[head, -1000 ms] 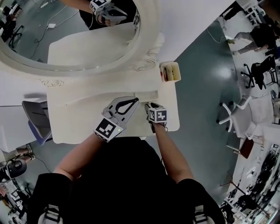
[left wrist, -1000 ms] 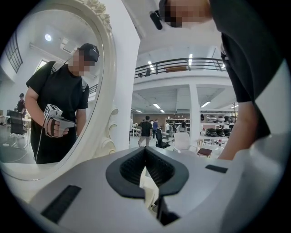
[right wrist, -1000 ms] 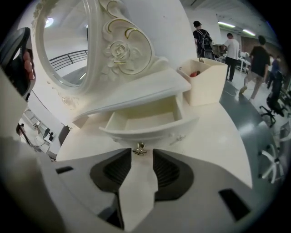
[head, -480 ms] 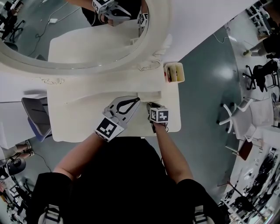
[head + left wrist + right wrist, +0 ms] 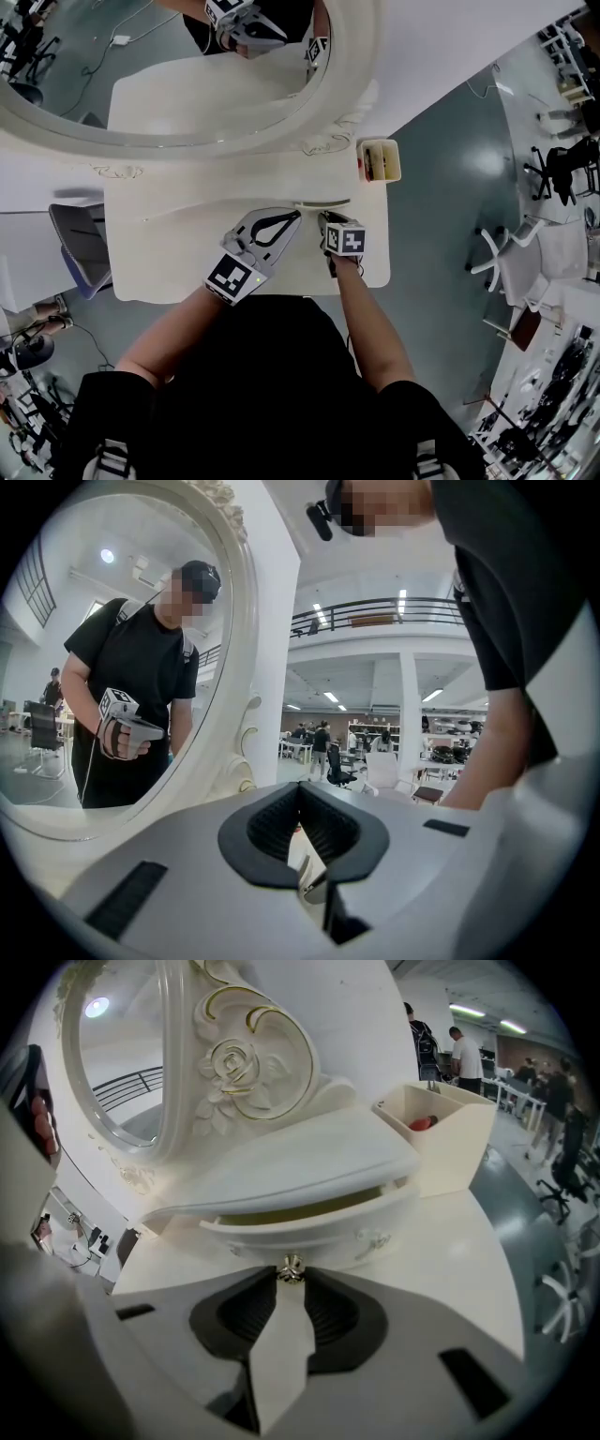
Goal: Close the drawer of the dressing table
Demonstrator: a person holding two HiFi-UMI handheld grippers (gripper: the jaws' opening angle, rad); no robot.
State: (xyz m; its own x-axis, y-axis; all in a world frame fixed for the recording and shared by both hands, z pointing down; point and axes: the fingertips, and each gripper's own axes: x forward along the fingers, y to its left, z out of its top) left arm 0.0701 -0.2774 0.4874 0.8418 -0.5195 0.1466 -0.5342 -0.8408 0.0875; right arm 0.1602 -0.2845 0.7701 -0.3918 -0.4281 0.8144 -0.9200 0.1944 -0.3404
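Since the earlier frame, the drawer [image 5: 323, 202] has travelled inward: its front stood well proud of the upper shelf, and now only a thin sliver shows from above. The right gripper [image 5: 326, 220] has advanced with it.

1. Dressing table [image 5: 169, 253]: it stands against the wall, with nothing bracing it. A hard final push could shove the whole unit or rock the oval mirror [image 5: 141, 56].
2. Drawer: in the right gripper view a narrow yellowish gap shows above the drawer front, so closure is judged nearly complete but not flush. An off-axis push could skew the drawer in its opening and jam it short of seated.
3. Organizer box [image 5: 380, 160]: it sits at the rear right corner, apart from both grippers. A jolt to the table could shift it.
4. Left gripper [image 5: 296, 215]: jaws together on nothing, over the tabletop just beside the right gripper. It gives no support.
5. Knob [image 5: 291, 1268]: the right jaws pinch it at their very tips. That shallow hold could slip off sideways under load.
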